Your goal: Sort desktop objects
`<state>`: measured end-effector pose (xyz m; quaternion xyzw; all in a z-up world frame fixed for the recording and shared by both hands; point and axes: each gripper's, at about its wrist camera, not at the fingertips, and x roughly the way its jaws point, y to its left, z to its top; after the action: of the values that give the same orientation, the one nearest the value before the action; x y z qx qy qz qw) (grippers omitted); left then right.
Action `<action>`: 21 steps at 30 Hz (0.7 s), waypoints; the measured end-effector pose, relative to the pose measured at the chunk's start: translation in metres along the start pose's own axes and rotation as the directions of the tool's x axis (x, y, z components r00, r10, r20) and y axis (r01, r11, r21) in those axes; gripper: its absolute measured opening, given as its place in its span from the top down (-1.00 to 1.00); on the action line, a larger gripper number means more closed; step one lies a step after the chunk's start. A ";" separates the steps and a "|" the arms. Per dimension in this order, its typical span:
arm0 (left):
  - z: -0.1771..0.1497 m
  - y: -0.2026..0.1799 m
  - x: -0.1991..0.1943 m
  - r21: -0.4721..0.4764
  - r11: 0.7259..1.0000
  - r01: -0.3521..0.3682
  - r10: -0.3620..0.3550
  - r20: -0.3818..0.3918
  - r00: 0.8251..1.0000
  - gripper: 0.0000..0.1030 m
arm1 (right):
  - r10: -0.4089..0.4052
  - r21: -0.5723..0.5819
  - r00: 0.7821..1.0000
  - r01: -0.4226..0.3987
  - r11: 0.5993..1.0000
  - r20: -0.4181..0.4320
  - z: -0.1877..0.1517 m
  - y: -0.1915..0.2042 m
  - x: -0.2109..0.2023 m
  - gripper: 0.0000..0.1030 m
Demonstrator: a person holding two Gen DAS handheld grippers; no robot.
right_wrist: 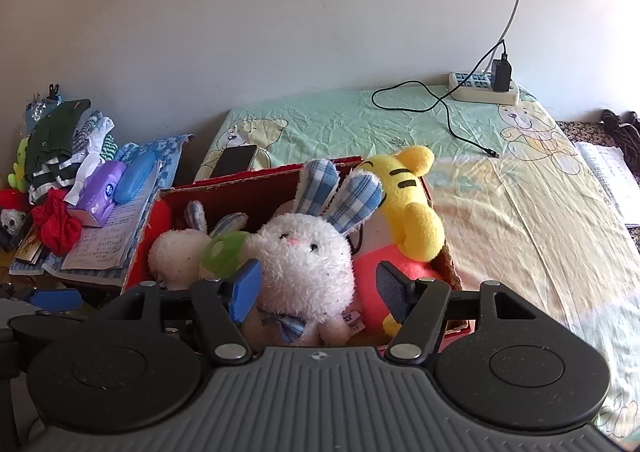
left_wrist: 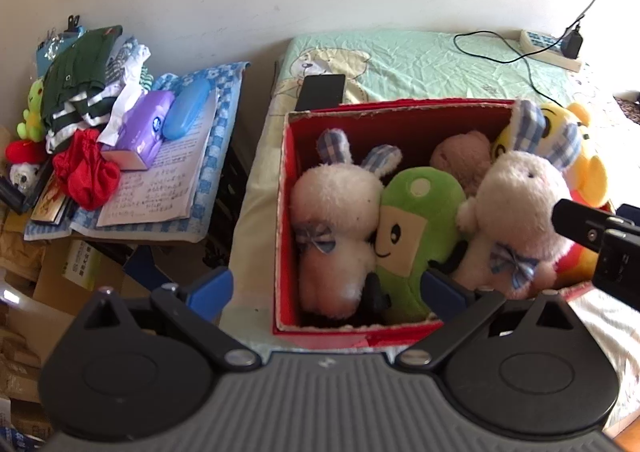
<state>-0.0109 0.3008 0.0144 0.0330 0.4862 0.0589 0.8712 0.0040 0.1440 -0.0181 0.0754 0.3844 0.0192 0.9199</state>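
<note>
A red cardboard box (left_wrist: 320, 336) stands on the bed, packed with plush toys. It holds a white rabbit (left_wrist: 336, 212) at the left, a green plush (left_wrist: 416, 220), a brown plush (left_wrist: 460, 156), a second white rabbit (left_wrist: 516, 208) with blue checked ears, and a yellow tiger (left_wrist: 588, 172). My left gripper (left_wrist: 326, 288) is open, just in front of the box's near wall. My right gripper (right_wrist: 320, 290) is open, and the checked-ear rabbit (right_wrist: 304, 264) sits upright between its blue fingers (right_wrist: 246, 288). The tiger (right_wrist: 412, 204) leans on the box's right side.
A black phone (left_wrist: 322, 90) lies on the bed behind the box. A power strip (right_wrist: 480, 86) and black cable (right_wrist: 452, 120) sit at the far end, papers (right_wrist: 604, 176) to the right. The side table at the left holds clothes, a purple tissue pack (left_wrist: 144, 128), a blue case (left_wrist: 186, 108) and an open notebook (left_wrist: 160, 188).
</note>
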 end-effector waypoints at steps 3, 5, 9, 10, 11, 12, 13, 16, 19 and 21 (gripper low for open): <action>0.006 -0.002 0.004 -0.013 1.000 -0.015 0.015 -0.008 1.000 -0.95 | 0.000 0.002 1.000 0.000 1.000 -0.022 0.008 -0.004 0.007 -0.38; 0.010 -0.003 0.007 -0.026 0.999 -0.021 0.021 -0.016 1.000 -0.95 | -0.004 0.000 0.999 0.004 1.000 -0.037 0.012 -0.005 0.011 -0.41; 0.015 -0.006 0.011 -0.040 0.999 -0.017 0.016 -0.024 1.000 -0.95 | -0.003 -0.013 0.999 0.002 1.000 -0.049 0.020 -0.007 0.015 -0.45; 0.016 -0.007 0.012 -0.042 0.999 -0.016 0.015 -0.026 1.000 -0.95 | -0.005 -0.017 0.999 0.004 1.000 -0.047 0.022 -0.007 0.016 -0.46; 0.016 -0.007 0.014 -0.045 0.999 -0.013 0.012 -0.028 1.000 -0.95 | -0.008 -0.016 0.999 0.008 1.000 -0.047 0.024 -0.008 0.017 -0.48; 0.017 -0.007 0.015 -0.049 0.999 -0.010 0.008 -0.031 0.999 -0.95 | -0.010 -0.013 0.999 0.009 1.000 -0.049 0.026 -0.009 0.018 -0.51; 0.018 -0.007 0.016 -0.052 0.999 -0.009 0.007 -0.034 0.999 -0.95 | -0.009 -0.011 0.999 0.008 1.000 -0.051 0.027 -0.010 0.018 -0.51; 0.020 -0.007 0.017 -0.065 0.998 -0.011 0.009 -0.035 0.999 -0.95 | -0.012 -0.020 0.999 0.011 1.000 -0.052 0.030 -0.012 0.020 -0.53; 0.022 -0.007 0.020 -0.081 0.997 -0.001 -0.003 -0.050 0.999 -0.95 | -0.020 -0.026 0.998 0.018 1.000 -0.062 0.033 -0.012 0.023 -0.55; 0.021 -0.009 0.021 -0.077 0.997 0.012 -0.016 -0.061 0.998 -0.95 | -0.015 -0.022 0.998 0.014 1.000 -0.067 0.033 -0.013 0.025 -0.56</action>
<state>0.0189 0.2945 0.0066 -0.0058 0.5104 0.0725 0.8569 0.0447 0.1295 -0.0143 0.0621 0.4152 0.0192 0.9074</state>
